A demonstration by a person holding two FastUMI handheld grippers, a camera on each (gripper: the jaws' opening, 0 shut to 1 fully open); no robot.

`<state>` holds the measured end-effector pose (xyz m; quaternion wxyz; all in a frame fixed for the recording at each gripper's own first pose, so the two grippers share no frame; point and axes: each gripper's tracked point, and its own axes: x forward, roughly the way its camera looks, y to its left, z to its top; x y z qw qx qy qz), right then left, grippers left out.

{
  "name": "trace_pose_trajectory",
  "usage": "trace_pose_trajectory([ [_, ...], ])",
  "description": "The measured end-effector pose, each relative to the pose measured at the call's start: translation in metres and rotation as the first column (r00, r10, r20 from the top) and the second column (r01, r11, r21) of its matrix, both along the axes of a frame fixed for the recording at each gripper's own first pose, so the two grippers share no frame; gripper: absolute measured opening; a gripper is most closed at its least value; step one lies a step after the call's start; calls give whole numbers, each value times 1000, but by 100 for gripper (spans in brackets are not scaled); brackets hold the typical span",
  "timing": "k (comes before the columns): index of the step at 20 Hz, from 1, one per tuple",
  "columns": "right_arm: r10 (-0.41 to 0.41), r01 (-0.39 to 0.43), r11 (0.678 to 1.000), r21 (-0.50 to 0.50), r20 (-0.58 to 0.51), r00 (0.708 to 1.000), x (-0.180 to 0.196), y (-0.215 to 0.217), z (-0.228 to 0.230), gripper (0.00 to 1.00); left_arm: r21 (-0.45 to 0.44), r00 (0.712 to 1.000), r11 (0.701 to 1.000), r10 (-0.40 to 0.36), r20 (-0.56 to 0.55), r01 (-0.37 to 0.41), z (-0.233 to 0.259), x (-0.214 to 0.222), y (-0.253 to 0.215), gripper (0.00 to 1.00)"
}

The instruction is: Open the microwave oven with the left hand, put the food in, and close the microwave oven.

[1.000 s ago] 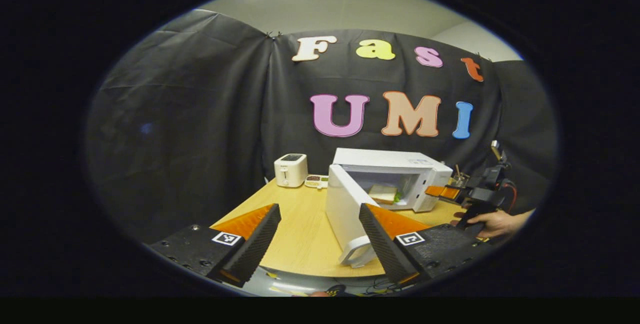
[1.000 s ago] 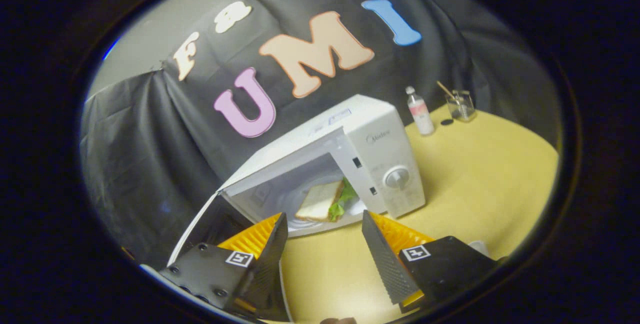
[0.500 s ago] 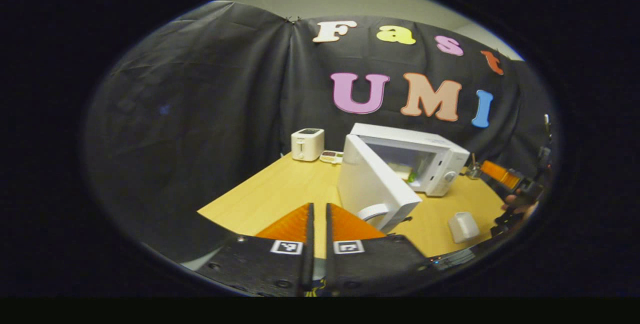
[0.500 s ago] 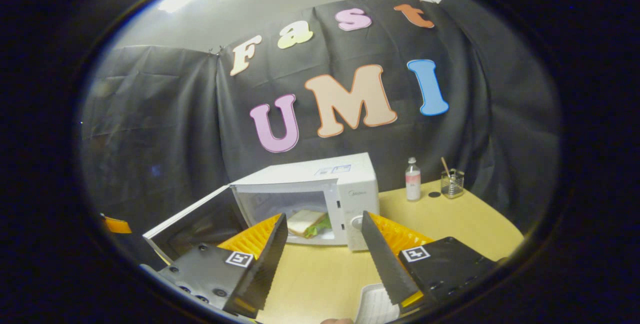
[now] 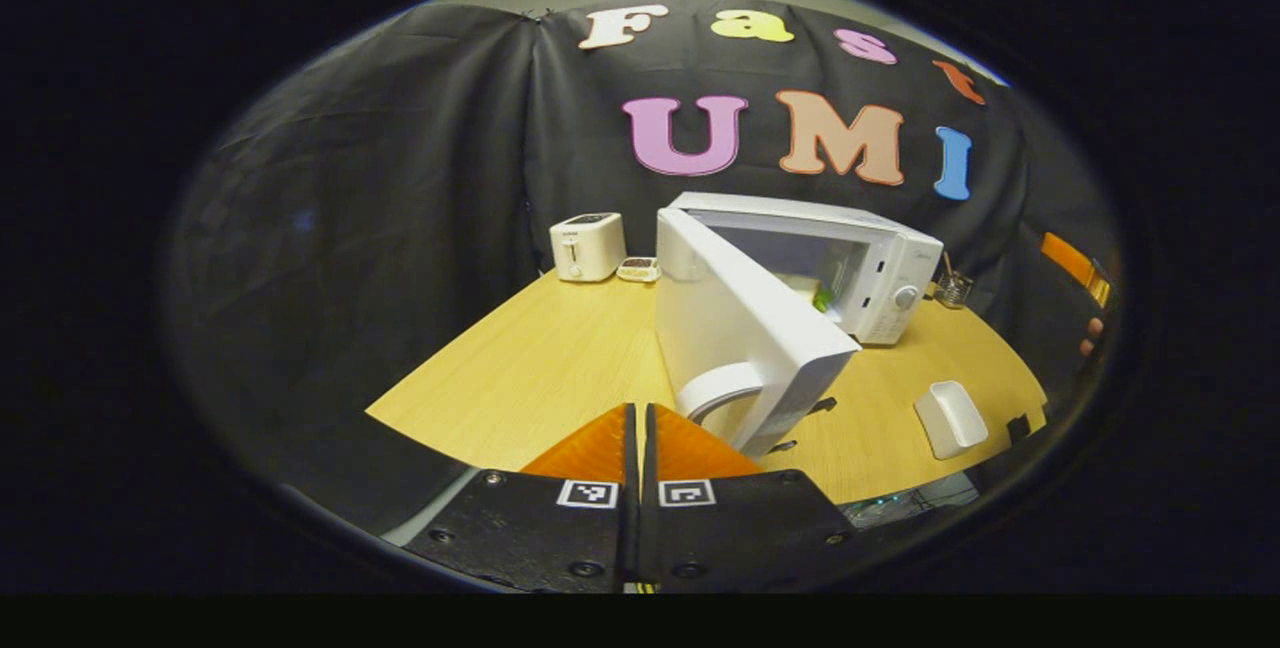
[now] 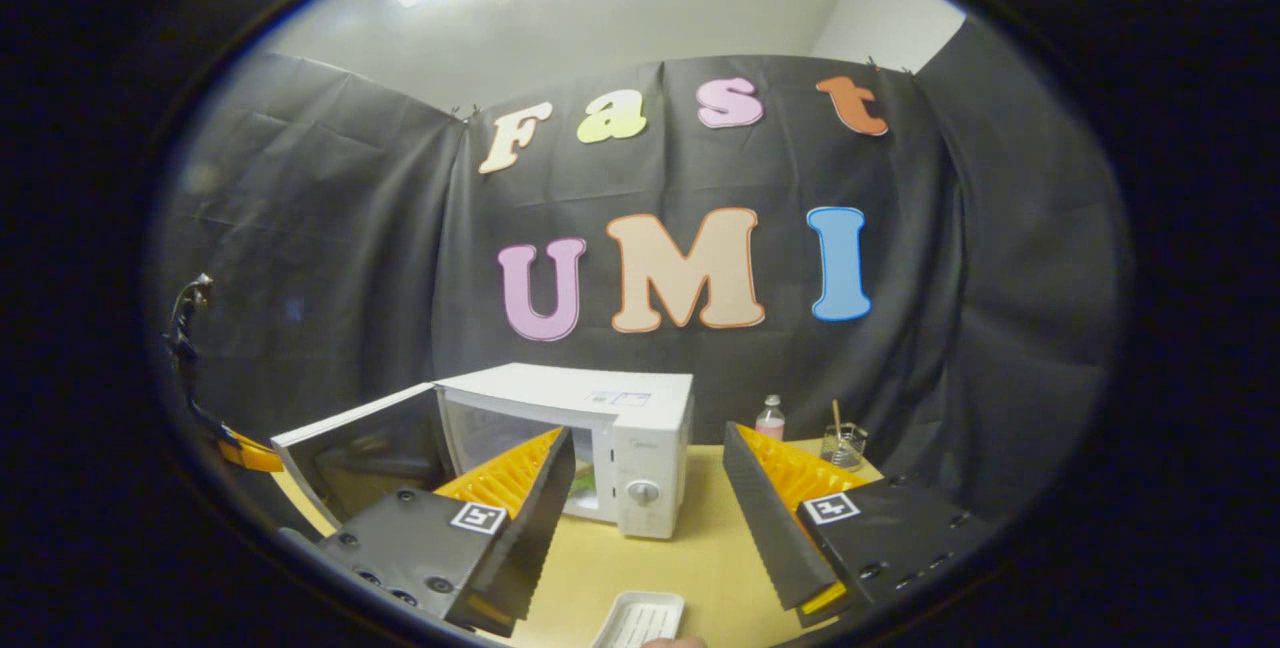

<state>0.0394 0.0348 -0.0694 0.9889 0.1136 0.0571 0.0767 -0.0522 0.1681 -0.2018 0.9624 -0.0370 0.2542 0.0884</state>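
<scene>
A toaster (image 5: 587, 246) stands left of the open microwave door (image 5: 740, 328).

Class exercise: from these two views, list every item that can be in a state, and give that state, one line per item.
microwave oven: open
microwave door: swung out, ajar
food: inside the oven
left gripper: jaws shut, empty
right gripper: jaws open, empty
white tray: empty, on the table

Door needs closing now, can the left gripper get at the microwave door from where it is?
Probably yes: the left gripper, jaws shut, faces the open microwave door with bare table between.
</scene>
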Motion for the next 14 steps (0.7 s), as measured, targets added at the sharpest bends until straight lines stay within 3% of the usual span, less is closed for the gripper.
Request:
trace_pose_trajectory([
  [6, -14, 14, 999, -41, -11, 1000, -6, -20, -12, 91, 28, 1000, 1000, -7, -17, 8, -8, 13, -10, 1],
  [14, -18, 17, 998, -66, -11, 1000, -3, -32, -15, 92, 75, 994, 991, -113, 6, 112, 1, 52, -59, 2],
])
